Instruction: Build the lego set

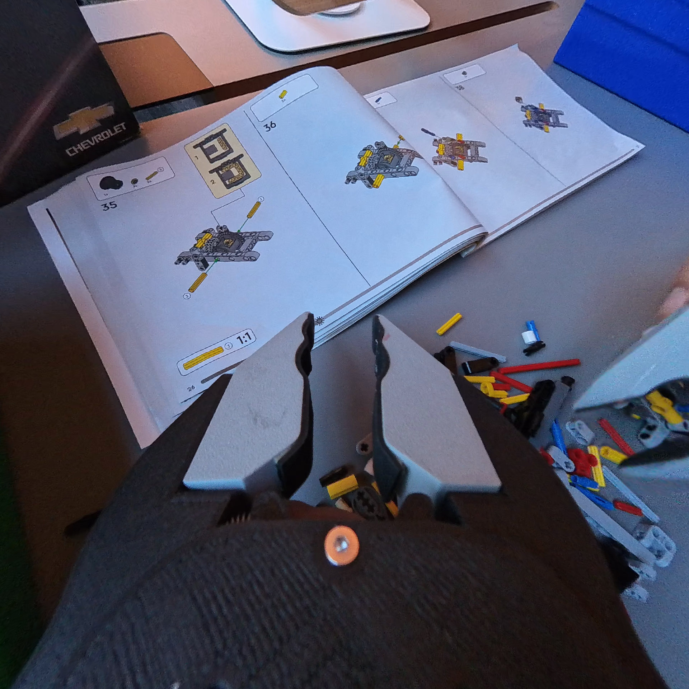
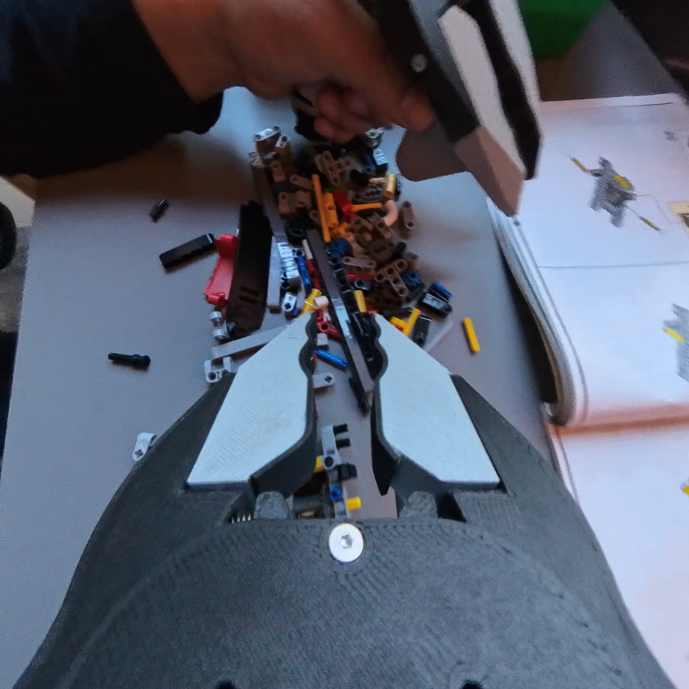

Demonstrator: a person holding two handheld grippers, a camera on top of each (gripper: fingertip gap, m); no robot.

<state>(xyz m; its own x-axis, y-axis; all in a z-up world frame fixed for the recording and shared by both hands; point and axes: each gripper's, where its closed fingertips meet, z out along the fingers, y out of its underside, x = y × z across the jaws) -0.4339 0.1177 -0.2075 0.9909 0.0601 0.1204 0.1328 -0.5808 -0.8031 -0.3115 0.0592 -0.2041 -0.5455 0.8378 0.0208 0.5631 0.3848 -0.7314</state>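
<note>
Left gripper: the left gripper hangs over the grey table at the near edge of the open instruction booklet; its jaws stand apart with only bare table between the tips.
Right gripper: the right gripper is low over the pile of small building pieces; its jaws stand apart and loose pieces lie beneath the gap, none pressed by the pads.
Between the right fingers: a long dark beam runs along the gap, with a short blue pin beside it on the table.
Nearby: a yellow axle lies alone just right of the left fingers.
Hand: a person's hand grips the left tool above the pile.
Background: a dark box stands at the booklet's far left corner.
</note>
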